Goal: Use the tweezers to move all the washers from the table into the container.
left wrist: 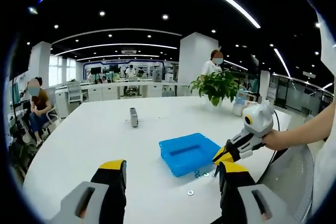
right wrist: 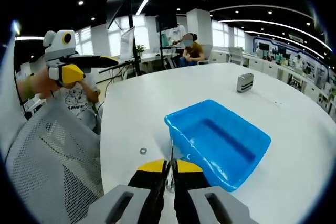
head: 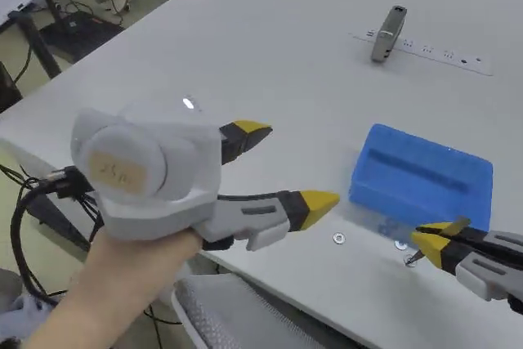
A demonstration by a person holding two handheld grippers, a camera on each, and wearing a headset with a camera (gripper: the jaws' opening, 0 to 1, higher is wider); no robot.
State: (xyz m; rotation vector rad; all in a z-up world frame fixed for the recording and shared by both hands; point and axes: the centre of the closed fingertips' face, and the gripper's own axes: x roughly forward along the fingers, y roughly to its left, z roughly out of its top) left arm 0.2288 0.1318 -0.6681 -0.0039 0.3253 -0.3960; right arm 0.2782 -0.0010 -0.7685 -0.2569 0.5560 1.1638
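A blue container [head: 421,177] [left wrist: 189,153] [right wrist: 218,142] sits near the white table's front edge. One small washer [head: 338,239] [left wrist: 190,192] [right wrist: 143,151] lies alone in front of it. More washers [head: 400,244] [left wrist: 198,174] lie close to the container's near wall. My right gripper [head: 440,238] [right wrist: 168,174] [left wrist: 227,156] is shut on thin metal tweezers [right wrist: 171,161] [head: 413,258], whose tips hang just above the table beside those washers. My left gripper [head: 286,165] [left wrist: 170,179] [right wrist: 86,66] is held open to the left of the container with nothing between its jaws.
A small silver device [head: 389,33] [left wrist: 134,117] [right wrist: 244,82] rests on a flush power strip [head: 433,51] at the far side of the table [head: 270,46]. A grey mesh chair [head: 221,316] [right wrist: 47,171] stands against the table's front edge. People sit and stand in the office behind.
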